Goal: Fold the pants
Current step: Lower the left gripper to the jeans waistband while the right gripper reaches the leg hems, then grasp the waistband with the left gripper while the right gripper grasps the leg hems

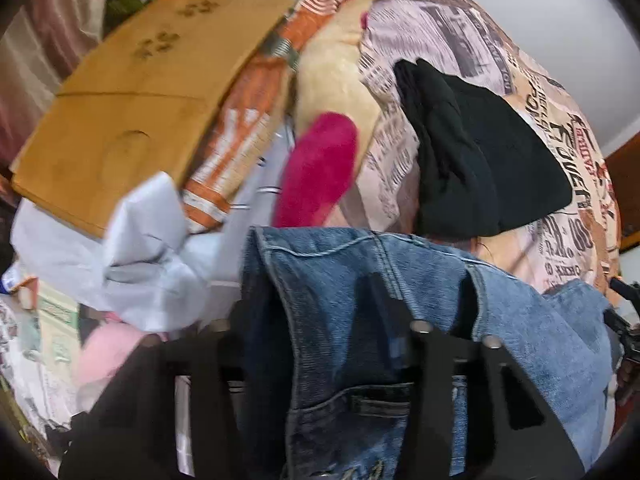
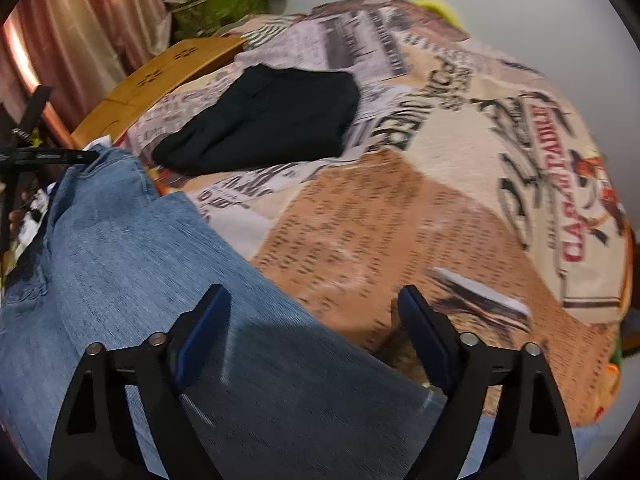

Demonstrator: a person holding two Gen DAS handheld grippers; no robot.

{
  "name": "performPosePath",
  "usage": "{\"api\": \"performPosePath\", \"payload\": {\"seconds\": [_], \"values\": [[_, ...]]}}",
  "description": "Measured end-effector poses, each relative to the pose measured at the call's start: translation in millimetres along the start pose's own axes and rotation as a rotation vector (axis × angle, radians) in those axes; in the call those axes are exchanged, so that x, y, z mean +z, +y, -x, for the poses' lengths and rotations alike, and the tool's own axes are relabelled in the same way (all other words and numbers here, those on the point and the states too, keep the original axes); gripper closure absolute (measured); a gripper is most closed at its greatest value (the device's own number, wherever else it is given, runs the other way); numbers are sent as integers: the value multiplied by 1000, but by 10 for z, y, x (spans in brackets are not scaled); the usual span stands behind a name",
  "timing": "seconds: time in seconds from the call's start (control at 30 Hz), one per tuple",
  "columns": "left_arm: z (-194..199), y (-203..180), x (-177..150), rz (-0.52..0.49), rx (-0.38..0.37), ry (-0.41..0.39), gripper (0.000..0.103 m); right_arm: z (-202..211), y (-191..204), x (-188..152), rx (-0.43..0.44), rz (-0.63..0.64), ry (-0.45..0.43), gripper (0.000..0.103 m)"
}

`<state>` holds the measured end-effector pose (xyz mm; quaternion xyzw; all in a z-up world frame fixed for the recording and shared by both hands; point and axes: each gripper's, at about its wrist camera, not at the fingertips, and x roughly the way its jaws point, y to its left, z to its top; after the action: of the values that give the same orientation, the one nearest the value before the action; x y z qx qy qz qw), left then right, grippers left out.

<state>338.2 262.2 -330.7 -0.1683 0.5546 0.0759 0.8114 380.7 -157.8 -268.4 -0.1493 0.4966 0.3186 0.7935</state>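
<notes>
Left wrist view first: my left tool (image 1: 320, 320) has the waistband end of the jeans (image 1: 340, 300) bunched between its fingers, a belt loop showing low in the frame. Whether the pads actually press the denim I cannot tell — cloth hides them. Only this view shows the pink plush piece (image 1: 316, 176) and the crumpled white cloth (image 1: 140, 248) beyond the jeans, and a pale pink bundle (image 1: 108, 352) at lower left. The wooden board (image 1: 132, 100) lies further back, with the folded black garment (image 1: 480, 152) off to the right on the printed bedspread (image 1: 560, 200).

Right wrist view: my right tool (image 2: 316, 328) stands open above the leg of the jeans (image 2: 140, 260), its left finger over the denim and its right finger over bare bedspread (image 2: 380, 220). From here the jeans' long axis is plain — they run from the hem at lower right up toward the waist at upper left. This view shows my left tool (image 2: 52, 156) from outside, at the waist end. The black garment (image 2: 264, 116) lies flat beyond, well apart from the jeans.
</notes>
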Motion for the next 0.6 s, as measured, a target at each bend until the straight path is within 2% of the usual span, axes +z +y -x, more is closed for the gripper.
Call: {"api": "performPosePath", "payload": {"seconds": [0.1, 0.13, 0.2, 0.23, 0.27, 0.47, 0.6], "values": [[-31, -6, 42, 7, -6, 0, 65, -85, 67, 19, 56, 21, 25, 40], [-30, -6, 53, 6, 1, 1, 71, -92, 83, 28, 65, 29, 27, 43], [4, 1, 61, 4, 3, -5, 82, -85, 135, 25, 80, 49, 24, 59], [36, 3, 57, 1, -9, -8, 95, -72, 159, 26, 99, 55, 27, 66], [70, 3, 49, -2, -27, -8, 98, -67, 182, 21, 125, 58, 33, 73], [389, -86, -25, -63, 17, -88, 100, -5, 288, -54, 64, 84, 3, 91], [653, -130, 71, -86, 58, -160, 100, 125, 287, -31, 19, 83, -57, 94]]}}
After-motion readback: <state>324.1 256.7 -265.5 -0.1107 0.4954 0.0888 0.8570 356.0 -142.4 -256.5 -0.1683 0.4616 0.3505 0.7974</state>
